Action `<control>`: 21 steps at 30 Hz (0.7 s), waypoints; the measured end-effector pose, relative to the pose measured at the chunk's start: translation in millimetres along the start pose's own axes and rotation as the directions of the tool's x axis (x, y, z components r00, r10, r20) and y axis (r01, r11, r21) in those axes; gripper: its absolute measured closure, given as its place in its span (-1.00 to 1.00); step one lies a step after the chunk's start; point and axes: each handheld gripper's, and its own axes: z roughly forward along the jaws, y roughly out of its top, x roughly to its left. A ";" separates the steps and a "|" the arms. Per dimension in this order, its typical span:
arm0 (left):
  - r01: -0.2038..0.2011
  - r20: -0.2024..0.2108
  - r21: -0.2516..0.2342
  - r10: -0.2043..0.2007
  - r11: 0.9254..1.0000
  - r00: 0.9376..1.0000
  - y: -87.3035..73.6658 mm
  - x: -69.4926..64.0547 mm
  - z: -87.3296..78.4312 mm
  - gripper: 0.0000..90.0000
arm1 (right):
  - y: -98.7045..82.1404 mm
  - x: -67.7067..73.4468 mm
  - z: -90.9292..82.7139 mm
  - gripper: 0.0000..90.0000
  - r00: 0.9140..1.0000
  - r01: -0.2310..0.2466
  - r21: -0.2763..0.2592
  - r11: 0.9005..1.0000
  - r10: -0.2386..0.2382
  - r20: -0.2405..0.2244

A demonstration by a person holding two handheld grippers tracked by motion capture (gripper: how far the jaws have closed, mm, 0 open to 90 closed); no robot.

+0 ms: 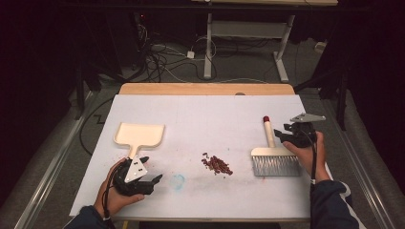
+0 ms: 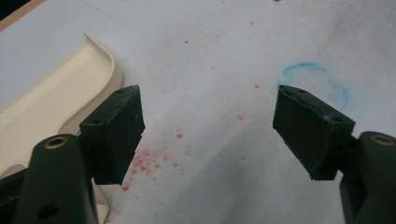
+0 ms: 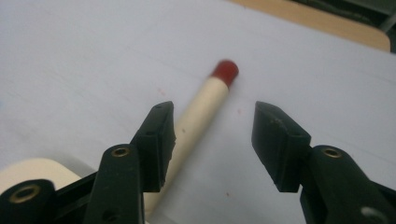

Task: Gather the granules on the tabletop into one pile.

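I see the counter (image 1: 200,114) under its white sheet, and I place everything from the small heap of red-brown crumbs (image 1: 217,164) near its front middle. Well to the left of the crumbs lies the cream dustpan (image 1: 139,134), handle toward me. To their right lies the brush (image 1: 273,157), bristles near me, red-capped handle pointing away. My left hand-held gripper (image 1: 143,174) hovers left of the crumbs, just by the dustpan handle, jaws spread over bare sheet. My right hand-held gripper (image 3: 212,140) sits right of the brush, jaws apart, one beside the handle, pinching nothing.
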 end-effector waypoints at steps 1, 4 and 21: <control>-0.005 0.001 0.002 0.005 1.000 1.000 0.1 -0.1 0.1 -0.47 | 2.3 1.7 -2.5 0.10 1.000 0.005 -0.017 1.000 -0.005 -0.008; -0.005 0.001 0.003 0.005 1.000 1.000 0.3 -0.8 0.7 -0.47 | 8.7 7.7 -10.9 0.00 1.000 0.015 -0.078 0.997 -0.017 -0.021; 0.000 -0.009 0.006 0.000 1.000 1.000 1.7 -4.2 1.3 -0.47 | 19.6 32.4 -54.9 -0.42 0.999 0.030 -0.279 0.960 -0.038 -0.022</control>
